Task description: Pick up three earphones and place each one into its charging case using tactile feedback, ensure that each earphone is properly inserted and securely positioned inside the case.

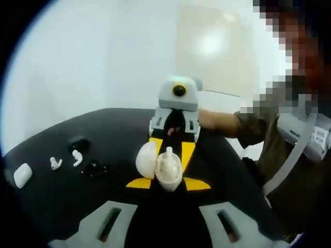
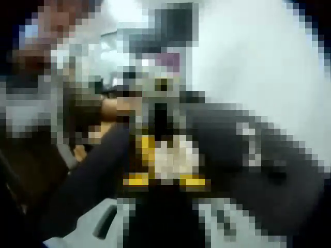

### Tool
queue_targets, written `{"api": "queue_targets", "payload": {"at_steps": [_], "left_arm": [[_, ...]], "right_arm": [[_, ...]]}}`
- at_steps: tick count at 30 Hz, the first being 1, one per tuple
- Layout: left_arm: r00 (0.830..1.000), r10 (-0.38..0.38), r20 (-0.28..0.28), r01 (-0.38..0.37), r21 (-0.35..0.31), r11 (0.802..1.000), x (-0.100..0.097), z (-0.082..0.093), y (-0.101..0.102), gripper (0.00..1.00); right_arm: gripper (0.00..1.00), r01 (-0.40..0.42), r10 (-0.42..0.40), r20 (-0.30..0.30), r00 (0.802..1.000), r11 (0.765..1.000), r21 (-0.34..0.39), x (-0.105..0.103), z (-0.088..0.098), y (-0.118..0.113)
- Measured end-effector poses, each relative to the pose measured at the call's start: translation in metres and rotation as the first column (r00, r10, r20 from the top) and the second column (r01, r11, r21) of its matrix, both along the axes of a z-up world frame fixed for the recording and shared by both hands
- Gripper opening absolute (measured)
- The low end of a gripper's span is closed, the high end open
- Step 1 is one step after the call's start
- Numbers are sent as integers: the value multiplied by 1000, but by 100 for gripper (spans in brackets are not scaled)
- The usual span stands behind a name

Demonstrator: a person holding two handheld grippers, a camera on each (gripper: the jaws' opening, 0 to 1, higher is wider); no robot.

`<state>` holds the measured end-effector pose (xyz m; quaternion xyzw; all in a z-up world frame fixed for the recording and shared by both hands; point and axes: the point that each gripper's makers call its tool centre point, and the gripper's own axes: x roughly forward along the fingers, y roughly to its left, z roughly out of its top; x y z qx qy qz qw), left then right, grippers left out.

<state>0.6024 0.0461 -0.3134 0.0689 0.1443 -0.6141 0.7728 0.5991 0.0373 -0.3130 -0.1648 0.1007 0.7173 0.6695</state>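
**Open charging case held between the two grippers above the table**

Hand pose. In the left gripper view, the right gripper (image 1: pixel 166 178) comes in from the far side, facing the camera, with a person's hand (image 1: pixel 217 122) behind its grey body. Its yellow-and-black jaws point toward the viewer and are clamped on the open charging case (image 1: pixel 166 168). The left gripper (image 1: pixel 168 227) shows its two grey jaws at the bottom of the view, set apart, with nothing between them.

Task items. The open charging case is white, lid swung to the left, and sits just beyond the left jaw tips, central between them. On the black table (image 1: pixel 62 175), well to the left, lie two loose white earphones (image 1: pixel 56 164) (image 1: pixel 77 157), side by side. A black case (image 1: pixel 77 143) lies just beyond them, a small dark item (image 1: pixel 94 168) just to their right, and a closed white case (image 1: pixel 23 175) at the far left near the table edge.

Right gripper view. This view is heavily pixelated; a pale object (image 2: pixel 173 157) between yellow patches is discernible, but jaw detail cannot be resolved.

Markings. No legible writing is visible.
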Motion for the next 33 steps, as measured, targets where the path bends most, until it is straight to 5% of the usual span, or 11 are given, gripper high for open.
{"api": "queue_targets", "payload": {"at_steps": [7, 13, 23, 30, 33], "left_arm": [[1000, -5, 6, 5, 2, 1000, -1, 1, 1, 17], [1000, -8, 11, 8, 2, 1000, -1, 1, 1, 17], [1000, -4, 4, 4, 3, 1000, 1, 0, 1, 17], [999, 5, -36, -5, 3, 1000, 4, -2, 1, 17], [999, 14, -41, -14, 3, 1000, 6, -3, 2, 17]], "right_arm": [[30, 20, -21, 7, 1000, 999, 39, 6, 7, -4], [38, 34, -36, 14, 999, 989, 144, 13, 27, -1], [39, -3, -5, 96, 995, 997, 79, 8, 10, 10], [35, -7, -6, 138, 990, 995, 100, 9, 14, 9], [26, -45, 26, 144, 989, 990, 132, 1, 21, 10]]}}
